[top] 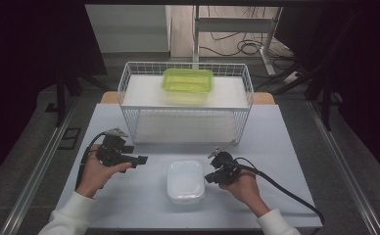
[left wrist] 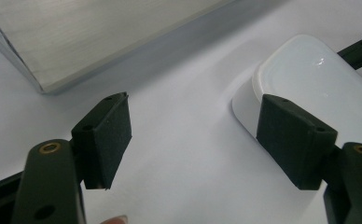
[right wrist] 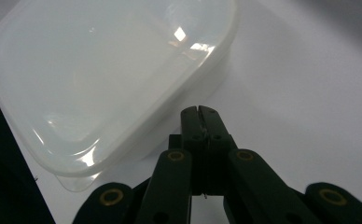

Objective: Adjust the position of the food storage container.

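High view puts a white translucent plastic food box with a snapped-on lid [top: 185, 181] flat on the pale grey desk [top: 276, 142], near its front edge and between the two hands. The left gripper [top: 140, 159] sits to the box's left, apart from it, with its jaws spread wide and nothing between them; the left gripper view shows the two black pads [left wrist: 108, 135] well separated, the box [left wrist: 319, 88] lying beyond the far one. The right gripper [top: 209, 177] rests just beside the box's right edge, and the right gripper view shows its jaws pressed fully together on nothing, their tip close to the box wall [right wrist: 123, 84], though contact cannot be confirmed.

Behind the box stands a white wire rack [top: 185, 100] with a lime-green clear plastic container [top: 188, 83] on its upper shelf.

The white box looks light and probably empty, with thin walls that would flex if squeezed hard. Its glossy lid and smooth rounded sides seem slippery, so a pinch on the bulging wall could slide off. The better hold is likely the lid's protruding rim, or across the narrower width with both pads set low and flat. A closed tip pushing at one side would probably skate the box across the smooth desk.
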